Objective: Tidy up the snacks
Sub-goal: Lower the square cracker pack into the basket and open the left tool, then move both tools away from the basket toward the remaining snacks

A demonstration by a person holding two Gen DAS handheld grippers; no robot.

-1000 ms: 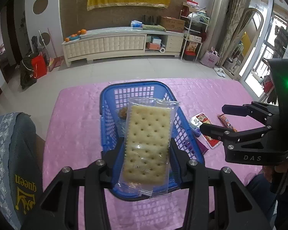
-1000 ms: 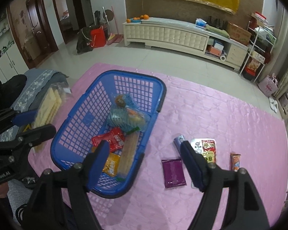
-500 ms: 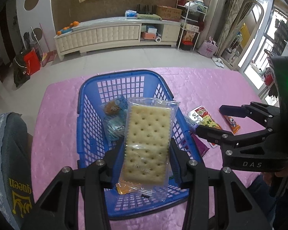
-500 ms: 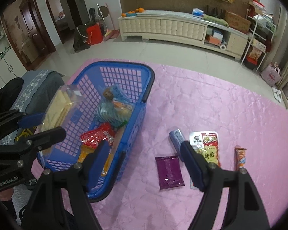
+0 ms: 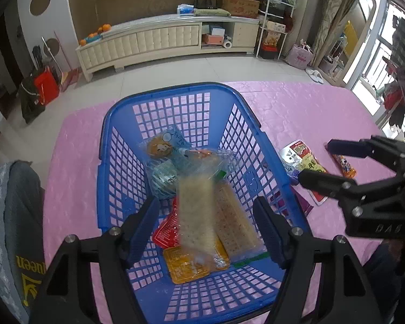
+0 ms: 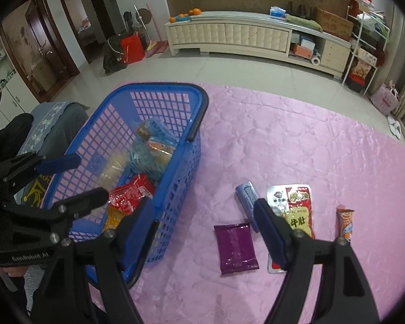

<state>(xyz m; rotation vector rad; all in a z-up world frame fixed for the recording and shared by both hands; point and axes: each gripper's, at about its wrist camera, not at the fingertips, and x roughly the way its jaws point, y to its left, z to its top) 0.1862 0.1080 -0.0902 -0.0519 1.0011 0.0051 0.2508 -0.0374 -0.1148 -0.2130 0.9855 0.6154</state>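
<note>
The blue basket stands on the pink table and holds several snack packs. A clear cracker pack is blurred, falling free into the basket between my left fingers. My left gripper is open and empty above the basket's near end; it also shows in the right wrist view. My right gripper is open and empty above the table right of the basket. Below it lie a purple pack, a blue pack, a red-and-silver pack and an orange stick pack.
A grey chair back with yellow lettering stands at the table's left edge. The pink tablecloth stretches to the right and far side. A long white cabinet lines the far wall across the tiled floor.
My left gripper moved forward over the basket, then opened and let go of the cracker pack, which is dropping into the basket. My right gripper shifted right toward the loose packs.
</note>
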